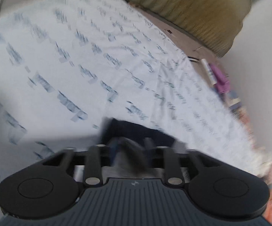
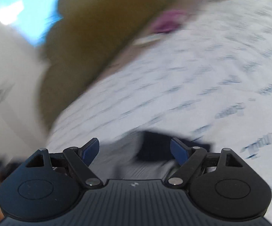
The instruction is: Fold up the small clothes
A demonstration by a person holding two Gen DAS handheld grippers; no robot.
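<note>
In the left wrist view, a dark navy garment (image 1: 136, 130) lies on the white bedsheet with blue lettering (image 1: 79, 66), just beyond my left gripper (image 1: 130, 146). Its fingers are blurred and stand apart, with a grey fold of cloth (image 1: 130, 158) bunched between them; the pads seem clear of it. In the right wrist view, my right gripper (image 2: 135, 150) is wide open, its blue pads (image 2: 90, 150) bare. The navy garment (image 2: 154, 146) and a grey part of it (image 2: 117, 156) lie under and between the fingers, untouched.
An olive-green blanket or cushion (image 1: 192, 9) lies at the sheet's far edge, also seen as the olive mass (image 2: 90, 37). A purple item (image 1: 220, 79) and small clutter sit by the bed's right side. A bright window (image 2: 23, 9) is at upper left.
</note>
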